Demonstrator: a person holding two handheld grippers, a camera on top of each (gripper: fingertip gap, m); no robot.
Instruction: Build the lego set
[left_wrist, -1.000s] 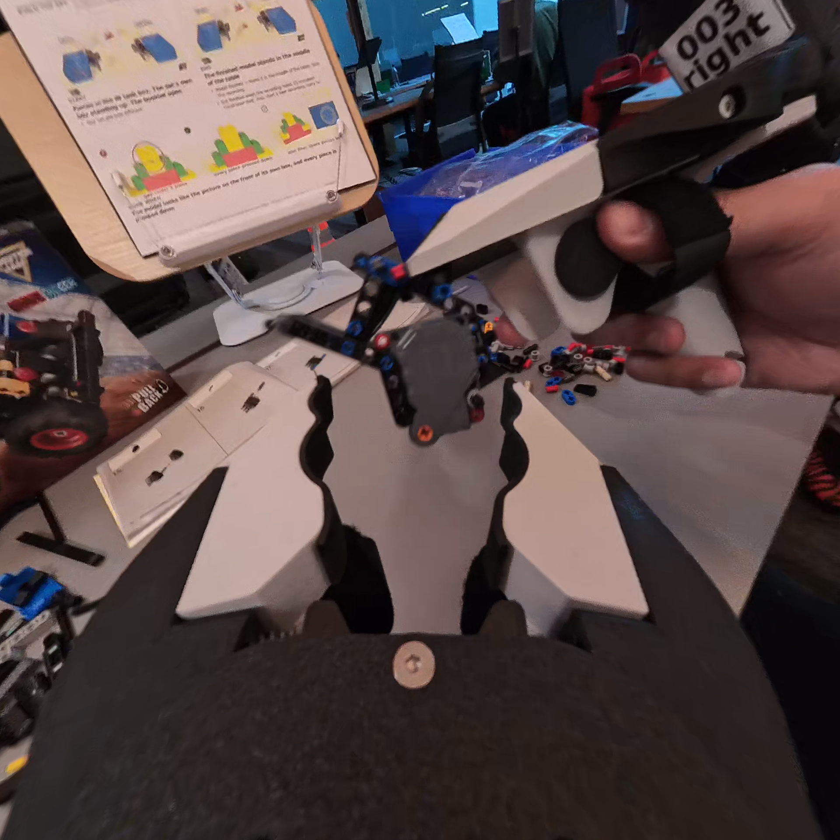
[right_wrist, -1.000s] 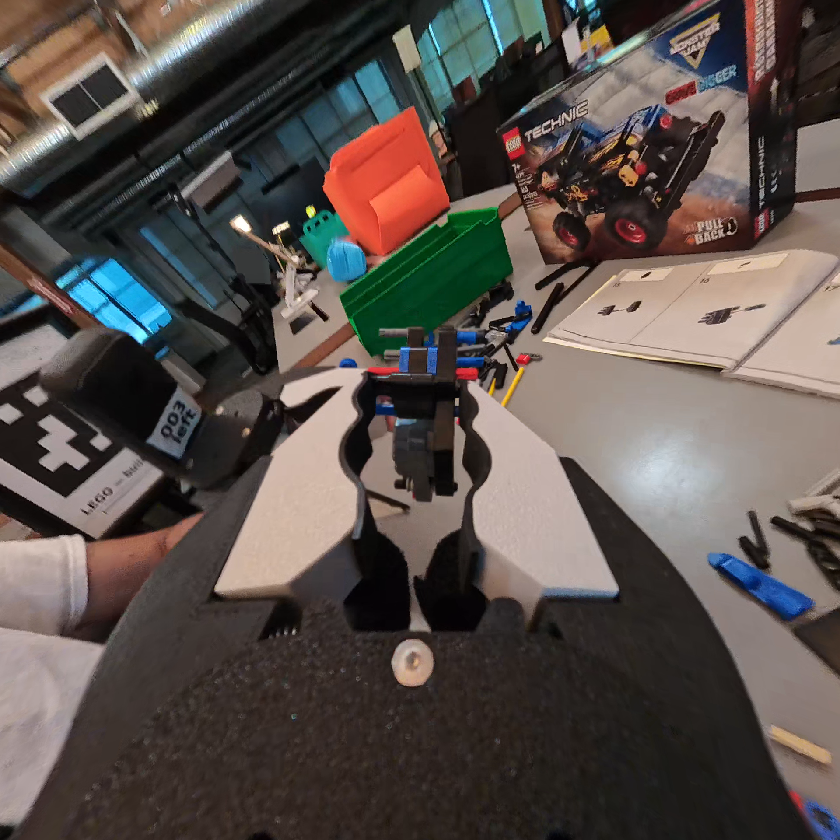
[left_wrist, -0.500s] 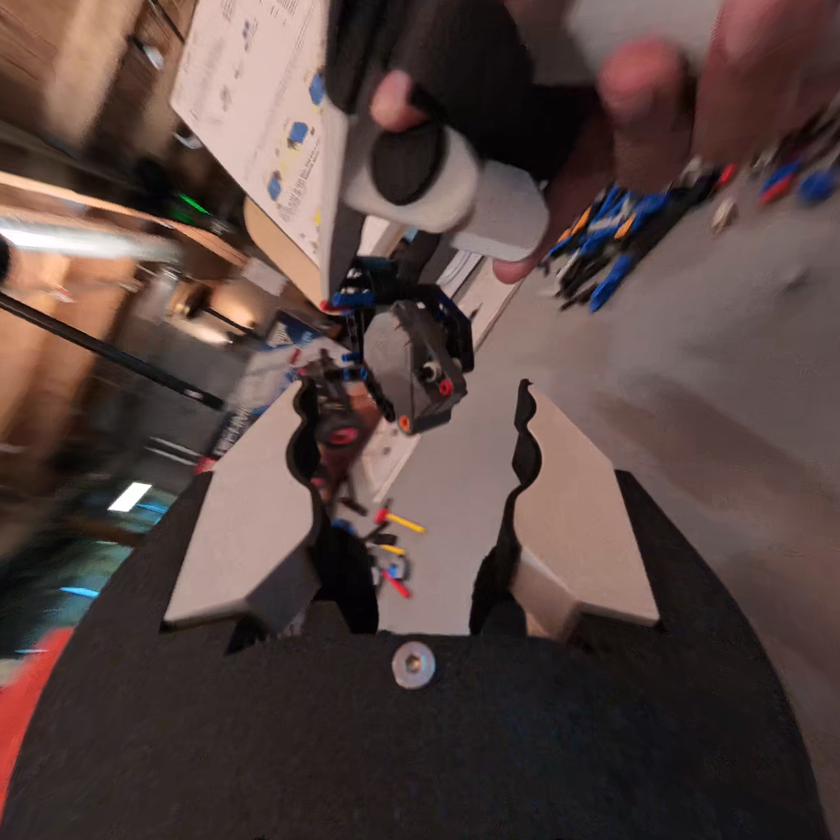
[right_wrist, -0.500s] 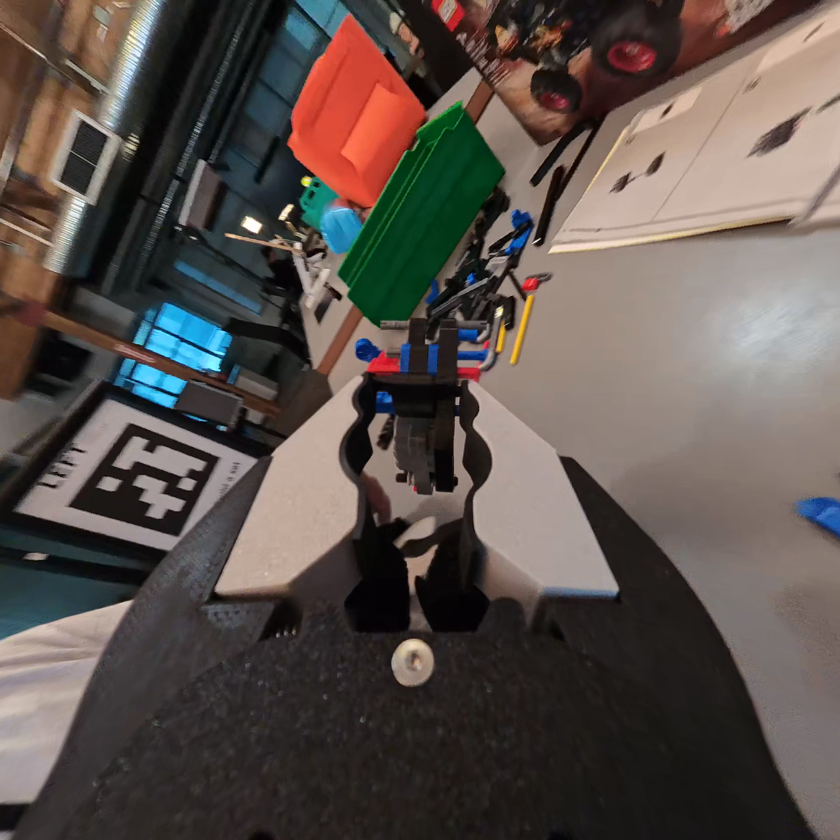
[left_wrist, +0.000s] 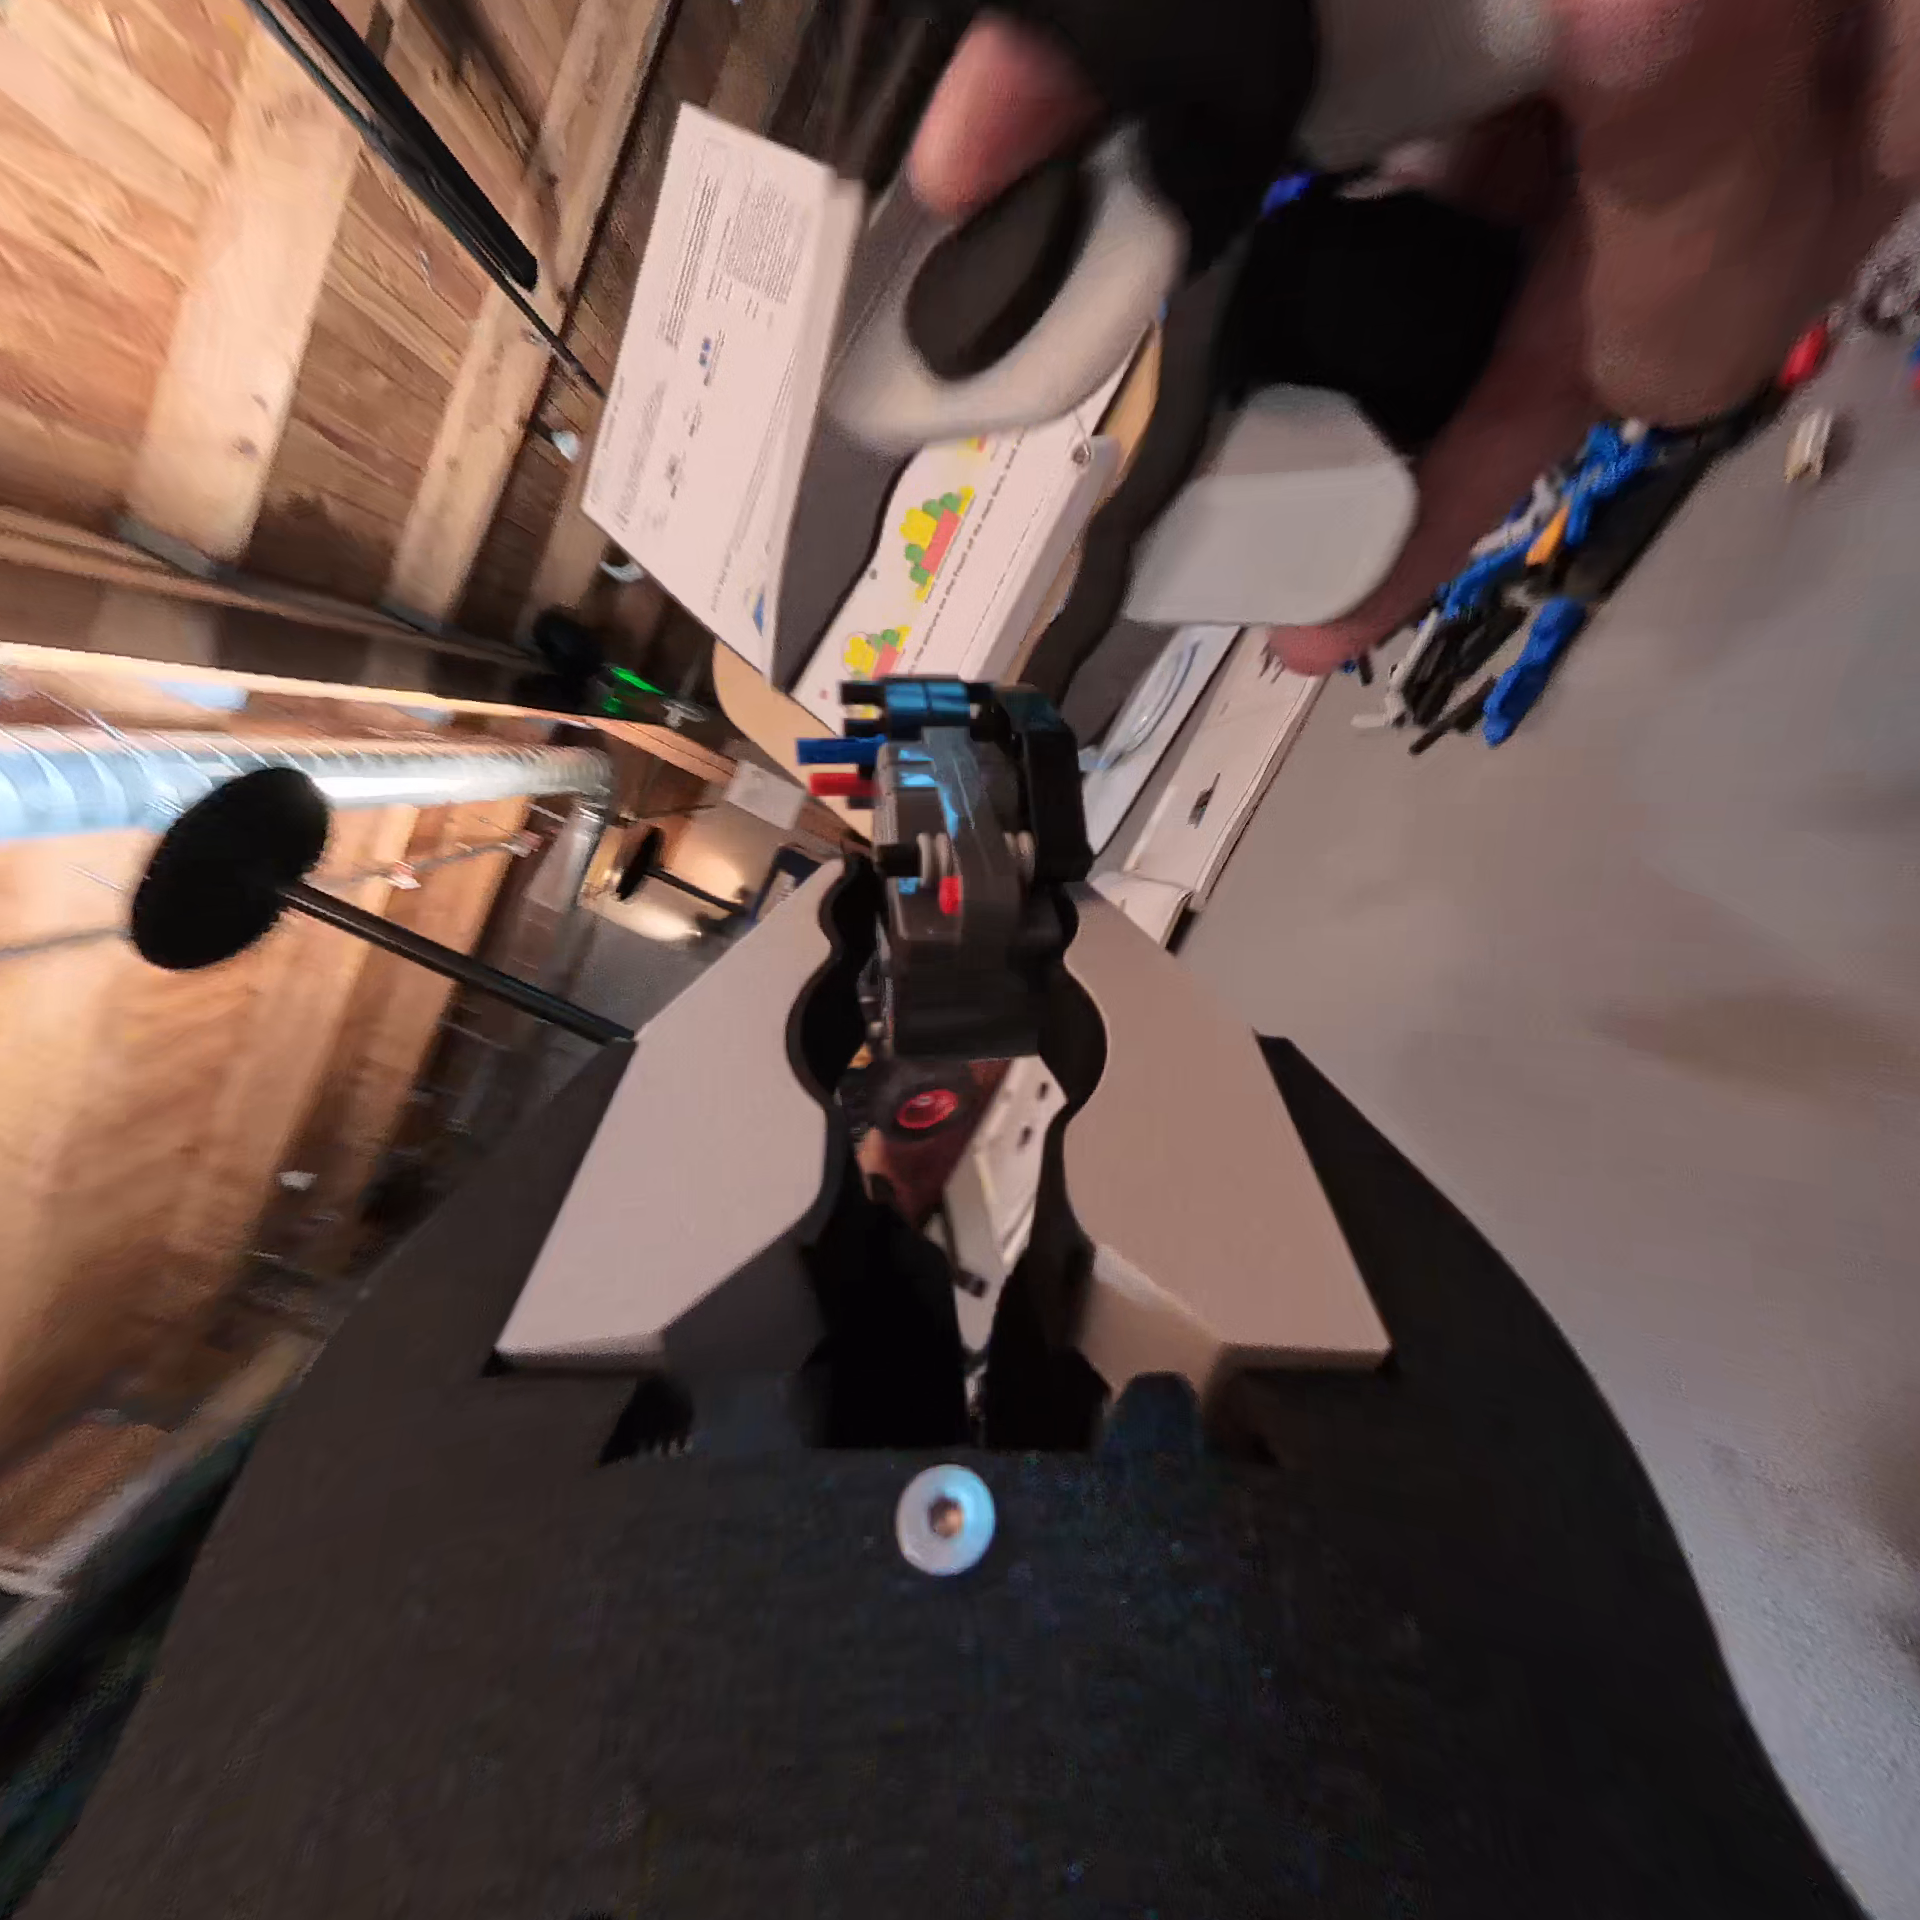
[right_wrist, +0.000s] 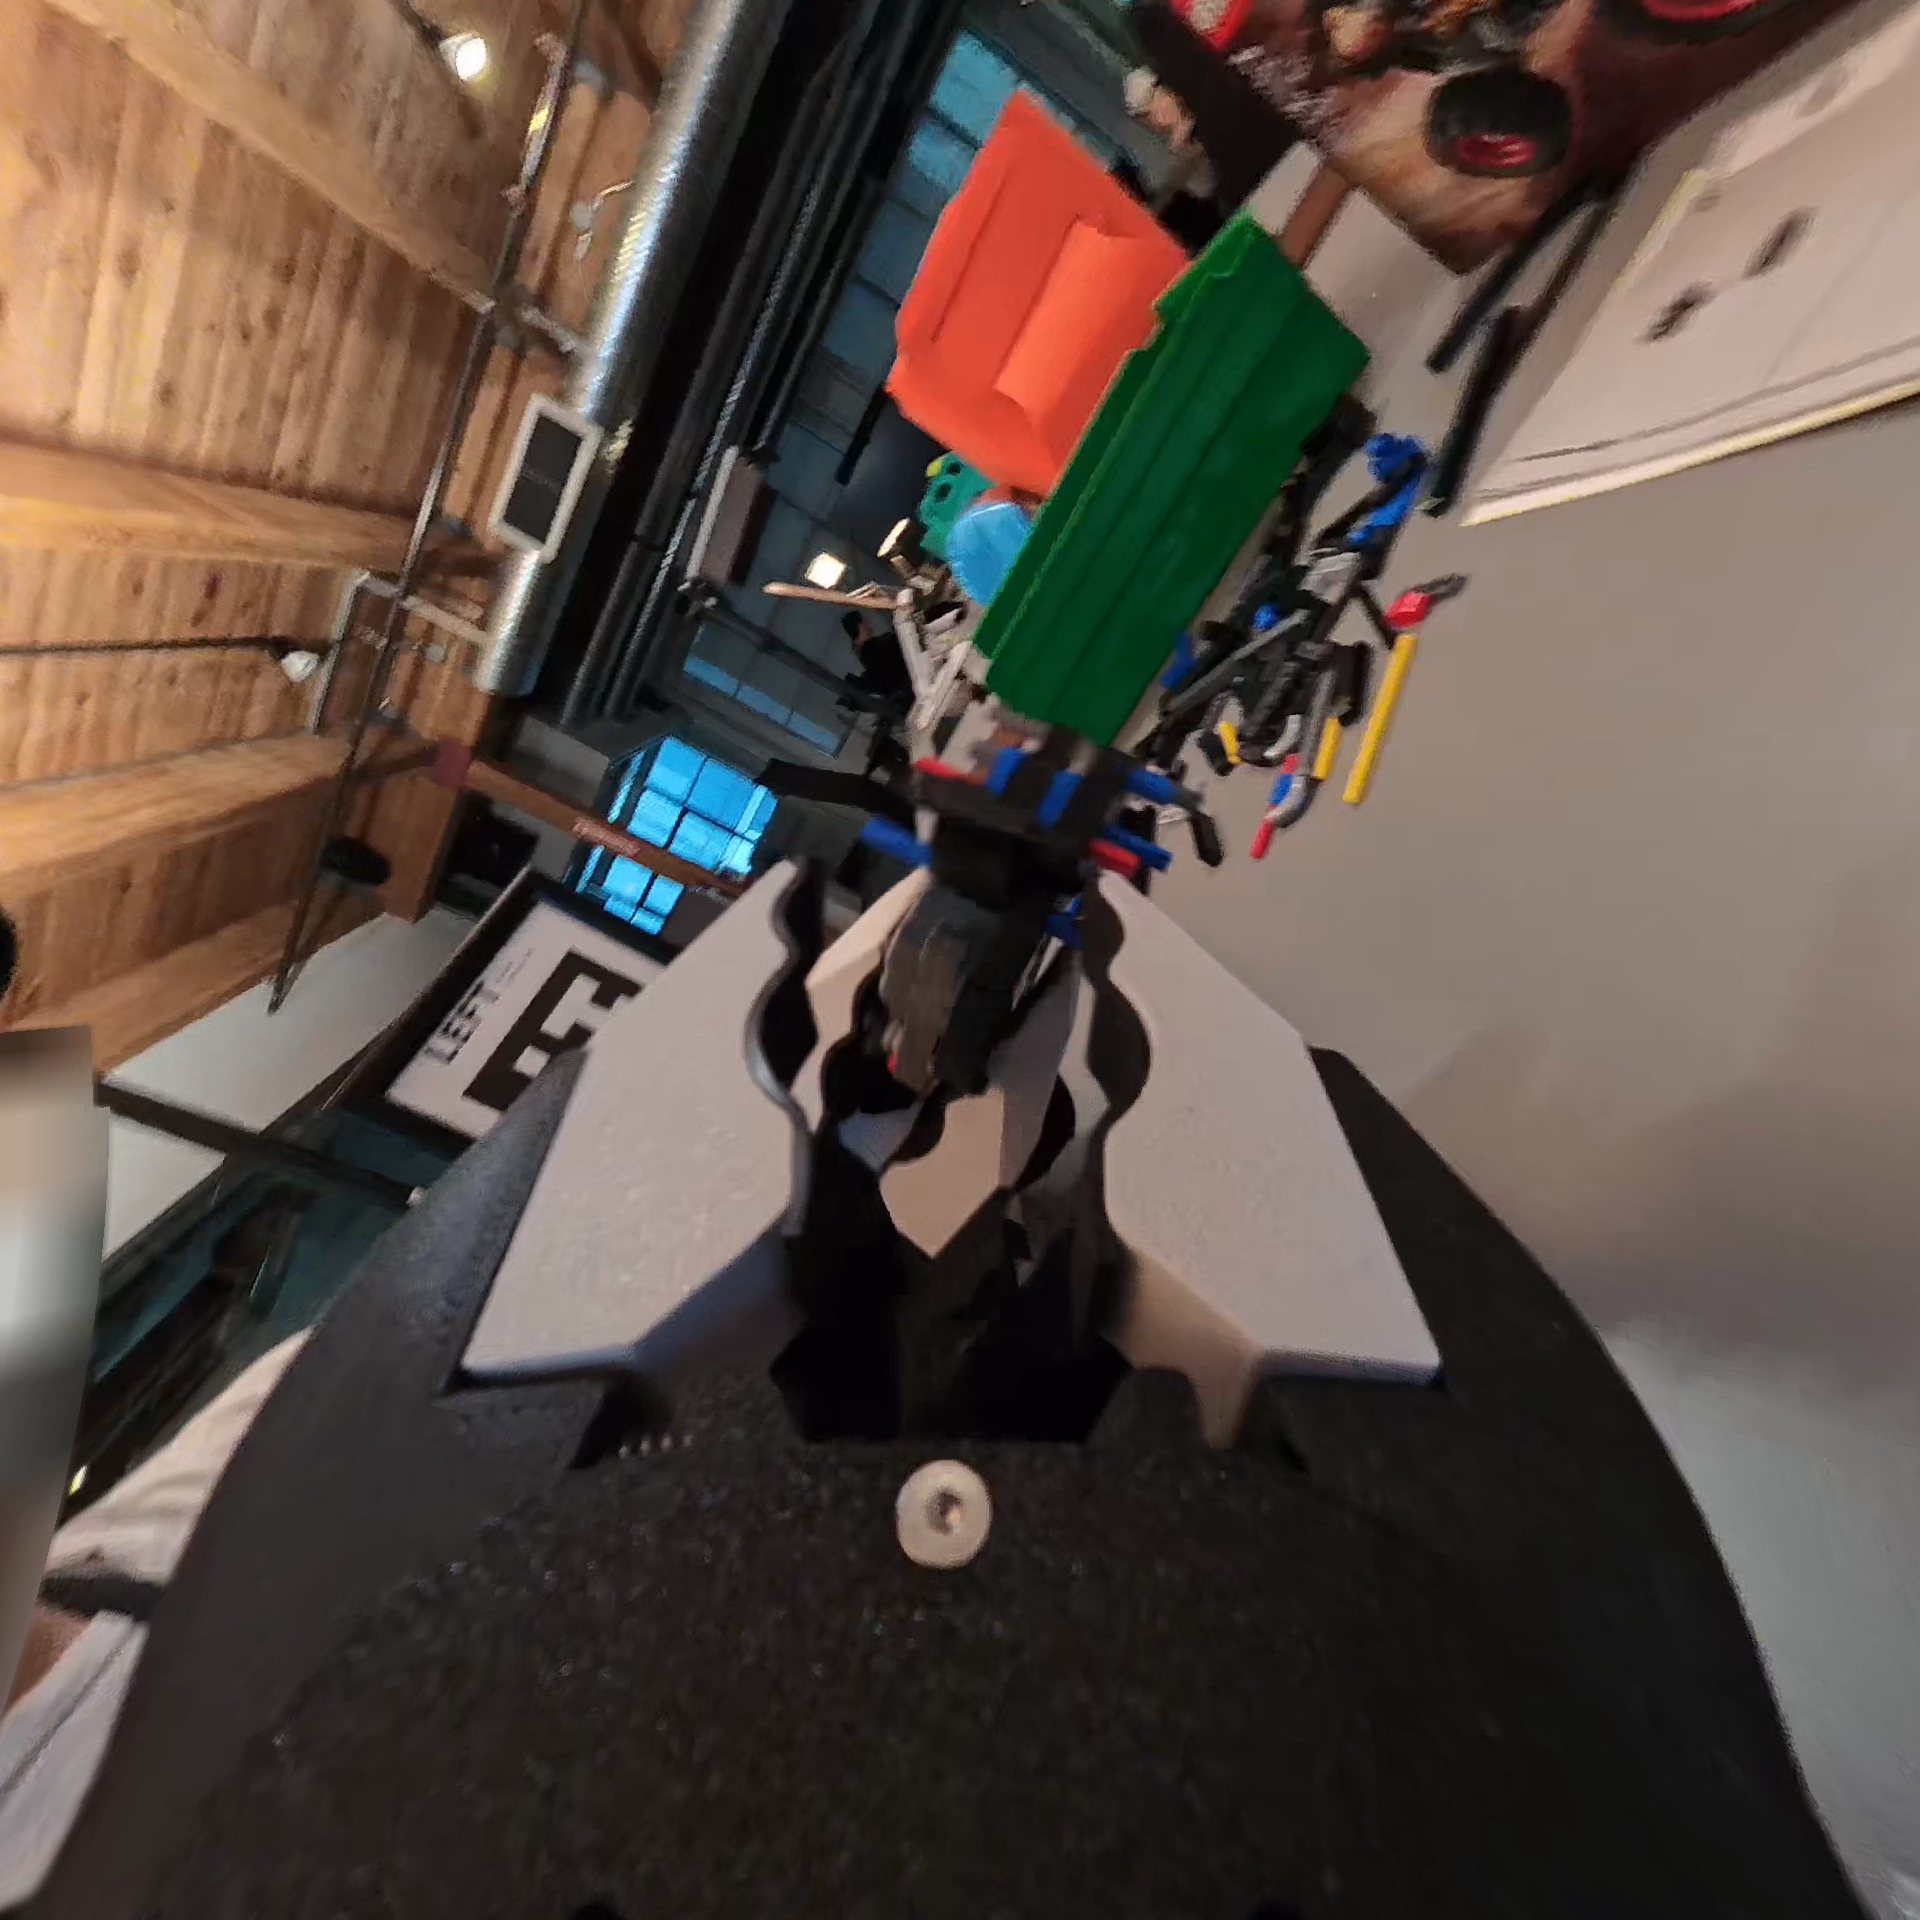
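The lego assembly (left_wrist: 961, 935), a grey motor block in a black frame with blue and red pins, is held in the air above the grey table (left_wrist: 1610, 1143). My left gripper (left_wrist: 951, 904) is shut on its grey block. The right gripper's handle (left_wrist: 997, 301) and a hand fill the top of the left wrist view. In the right wrist view my right gripper (right_wrist: 945, 883) holds the assembly's (right_wrist: 1003, 857) black frame at its fingertips. The left gripper's grey fingers (right_wrist: 935, 1174) show between them from below. Both views are tilted and blurred.
A green bin (right_wrist: 1164, 520) and an orange bin (right_wrist: 1018, 312) stand at the far side, with a pile of loose pieces (right_wrist: 1288, 675) beside them. An open booklet (right_wrist: 1714, 312) lies on the table. An instruction sheet on a stand (left_wrist: 727, 364) and more loose pieces (left_wrist: 1507, 644) lie beyond. Both grippers' tips are close together, under 4 cm apart.
My left gripper was open below the assembly and has moved up and shut on its grey block. Both grippers have rolled sideways. The right gripper keeps its hold.
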